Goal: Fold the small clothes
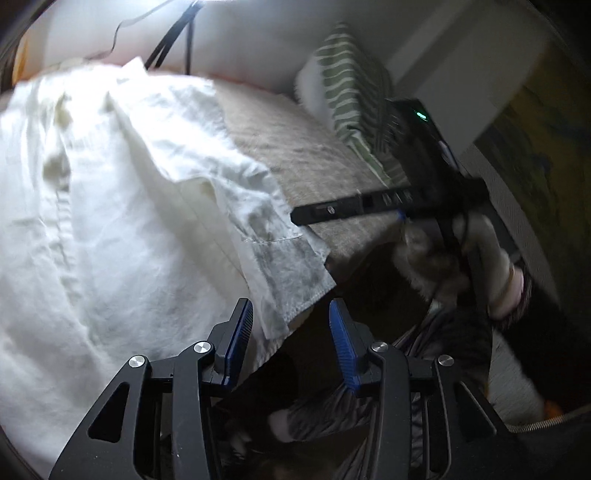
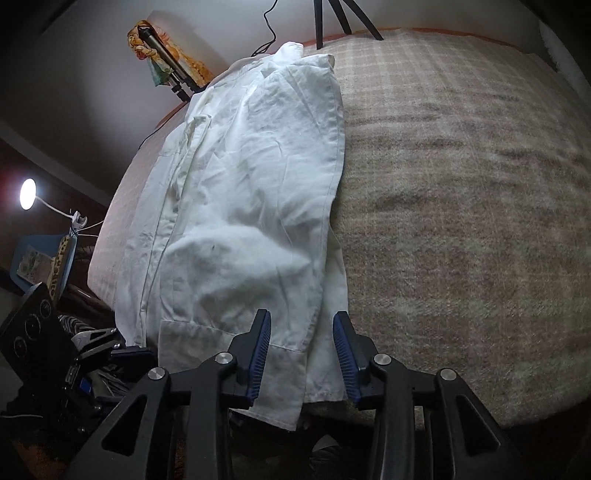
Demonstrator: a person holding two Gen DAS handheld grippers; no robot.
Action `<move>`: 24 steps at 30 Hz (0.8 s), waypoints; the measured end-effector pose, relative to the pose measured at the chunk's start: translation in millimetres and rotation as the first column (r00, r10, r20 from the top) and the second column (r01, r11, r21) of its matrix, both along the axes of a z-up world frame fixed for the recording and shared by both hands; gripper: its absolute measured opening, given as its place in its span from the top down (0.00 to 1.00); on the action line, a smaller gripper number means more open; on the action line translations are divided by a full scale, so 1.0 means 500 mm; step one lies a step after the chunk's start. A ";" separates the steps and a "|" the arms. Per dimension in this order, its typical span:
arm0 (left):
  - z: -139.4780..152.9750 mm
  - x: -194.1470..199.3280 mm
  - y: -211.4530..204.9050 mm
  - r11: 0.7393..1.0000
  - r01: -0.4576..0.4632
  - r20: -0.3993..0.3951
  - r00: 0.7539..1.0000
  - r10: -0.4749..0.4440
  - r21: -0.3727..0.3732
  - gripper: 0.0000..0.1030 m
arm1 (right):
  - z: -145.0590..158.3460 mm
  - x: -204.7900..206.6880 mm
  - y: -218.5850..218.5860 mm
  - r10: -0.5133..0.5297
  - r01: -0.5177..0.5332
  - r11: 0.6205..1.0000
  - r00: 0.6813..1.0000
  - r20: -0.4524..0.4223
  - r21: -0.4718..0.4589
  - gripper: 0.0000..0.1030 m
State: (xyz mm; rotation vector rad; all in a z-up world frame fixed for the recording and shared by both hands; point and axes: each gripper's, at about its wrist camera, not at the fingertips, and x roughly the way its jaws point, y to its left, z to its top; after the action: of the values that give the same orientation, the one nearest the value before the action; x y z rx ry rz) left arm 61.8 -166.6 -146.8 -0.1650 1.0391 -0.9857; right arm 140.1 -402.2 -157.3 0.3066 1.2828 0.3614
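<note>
Between right gripper point(image 2: 302, 350) pads, ungripped: white shirt point(image 2: 243, 192) hem; left gripper point(image 1: 291, 338) released too.

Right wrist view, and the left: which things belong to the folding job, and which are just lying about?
Job:
white shirt, lying on the plaid blanket
left gripper, open
right gripper, open, astride the shirt's hem

Lying about:
striped pillow
tripod
lamp

One white shirt point(image 2: 240, 192) lies on one brown blanket point(image 2: 461, 221); two grippers, a left gripper point(image 1: 291, 332) and a right gripper point(image 2: 301, 347); one striped pillow point(image 1: 354, 92); one lit lamp point(image 2: 27, 194); one tripod point(image 2: 343, 18).
</note>
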 end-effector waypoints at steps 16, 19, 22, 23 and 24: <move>-0.041 0.000 -0.021 0.998 0.012 -0.098 0.995 -0.018 -0.062 0.93 | 0.023 -0.017 -0.016 -0.037 0.046 0.997 0.991 0.128 -0.069 0.95; -0.024 -0.021 -0.002 1.000 -0.002 -0.005 1.000 0.003 0.014 0.92 | 0.004 -0.015 -0.027 -0.027 0.031 0.999 0.996 0.082 -0.040 0.63; 0.019 -0.052 -0.003 0.999 0.018 0.148 0.989 -0.024 0.044 0.82 | -0.013 -0.019 -0.047 -0.032 0.031 0.999 0.999 0.042 0.035 0.55; 0.032 -0.060 -0.011 0.998 0.035 0.196 0.980 -0.045 0.054 0.68 | -0.018 -0.020 -0.048 -0.034 0.032 0.999 0.999 0.034 0.036 0.64; 0.041 -0.069 -0.022 0.996 0.051 0.241 0.968 -0.066 0.068 0.62 | -0.023 -0.020 -0.048 -0.030 0.028 0.999 0.999 0.024 0.044 0.72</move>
State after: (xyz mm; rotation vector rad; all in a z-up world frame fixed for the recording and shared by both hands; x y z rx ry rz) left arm 27.2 -177.6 -126.3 0.0373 0.8511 -0.9985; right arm 130.1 -426.4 -169.0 0.3567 1.2463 0.3680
